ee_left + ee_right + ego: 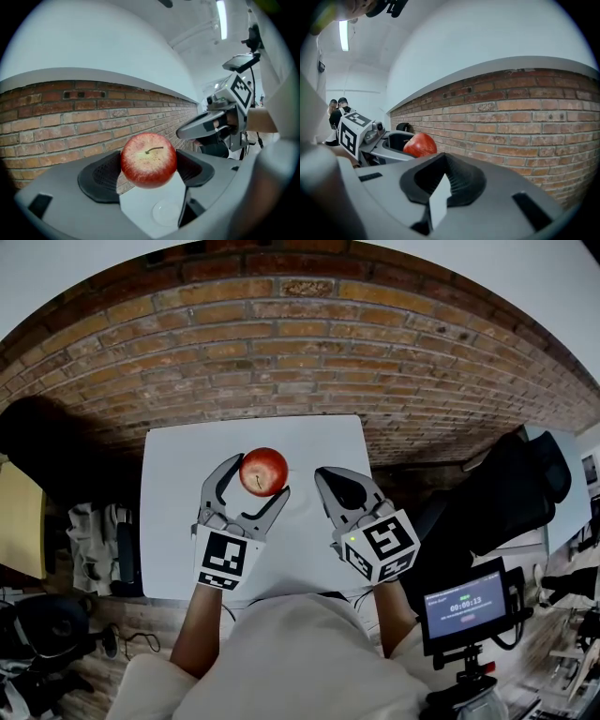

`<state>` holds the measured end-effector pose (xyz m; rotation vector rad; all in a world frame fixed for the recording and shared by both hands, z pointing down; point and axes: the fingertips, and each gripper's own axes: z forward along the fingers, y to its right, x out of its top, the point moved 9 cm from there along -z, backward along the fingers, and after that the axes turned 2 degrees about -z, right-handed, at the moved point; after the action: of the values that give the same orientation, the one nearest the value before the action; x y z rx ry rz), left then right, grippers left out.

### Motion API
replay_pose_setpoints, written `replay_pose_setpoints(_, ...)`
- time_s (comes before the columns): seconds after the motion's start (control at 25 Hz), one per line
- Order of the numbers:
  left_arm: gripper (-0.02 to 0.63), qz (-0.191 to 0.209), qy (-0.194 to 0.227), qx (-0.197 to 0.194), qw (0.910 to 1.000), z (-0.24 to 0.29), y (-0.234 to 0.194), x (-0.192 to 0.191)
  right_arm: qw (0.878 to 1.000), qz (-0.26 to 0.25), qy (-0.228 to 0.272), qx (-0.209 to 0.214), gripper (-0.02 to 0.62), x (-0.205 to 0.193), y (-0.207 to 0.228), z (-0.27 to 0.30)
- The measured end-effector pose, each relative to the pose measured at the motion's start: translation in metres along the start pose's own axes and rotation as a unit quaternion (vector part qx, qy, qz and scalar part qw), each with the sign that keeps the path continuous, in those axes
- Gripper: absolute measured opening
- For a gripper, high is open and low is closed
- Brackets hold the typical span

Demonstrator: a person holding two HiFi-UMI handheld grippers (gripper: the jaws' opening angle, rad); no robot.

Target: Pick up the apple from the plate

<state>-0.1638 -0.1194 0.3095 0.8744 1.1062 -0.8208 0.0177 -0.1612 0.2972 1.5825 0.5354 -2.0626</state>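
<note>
A red apple (263,472) with a short stem hangs in the air above the white table (183,474), with my left gripper (257,480) shut on it. In the left gripper view the apple (149,160) sits between the two dark pads, and far below it a small round pale plate (165,213) lies on the table. My right gripper (330,481) hovers to the right of the apple, apart from it, jaws together and holding nothing. The right gripper view shows its pads (459,180) meeting, with the apple (420,145) off to the left.
A brick wall (309,343) runs behind the table's far edge. A black chair or bag (511,488) stands at the right, and a small screen on a stand (466,606) is at lower right. Dark gear and cables (56,624) lie on the floor at the left.
</note>
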Motion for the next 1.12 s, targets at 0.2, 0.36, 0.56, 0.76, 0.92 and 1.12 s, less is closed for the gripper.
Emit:
replay_pose_setpoints(0.2,0.371,0.008,0.020,0.003,0.9998,-0.005,0.001,0.004,1.000,-0.010,0.012,-0.002,0.003,0.006,-0.002,0.000)
replay_pose_setpoints(0.36,0.371,0.015,0.030,0.003,0.9994,-0.009,0.001,0.009,1.000,-0.021,0.007,-0.004,0.002,0.009,-0.004,0.001)
replay_pose_setpoints(0.56,0.370,0.031,0.037,0.006,0.9988,-0.012,0.000,0.019,0.999,-0.032,-0.004,-0.016,0.002,0.010,-0.003,0.001)
replay_pose_setpoints(0.76,0.370,0.033,0.038,0.007,0.9987,-0.012,0.000,0.020,0.999,-0.035,0.001,-0.017,0.002,0.011,-0.003,0.001)
replay_pose_setpoints(0.92,0.370,0.034,0.038,0.005,0.9987,-0.012,0.001,0.021,0.999,-0.037,0.001,-0.020,0.002,0.011,-0.003,0.000)
replay_pose_setpoints(1.12,0.371,0.034,0.036,0.005,0.9987,-0.013,0.001,0.020,0.999,-0.038,0.002,-0.017,0.002,0.012,-0.004,0.001)
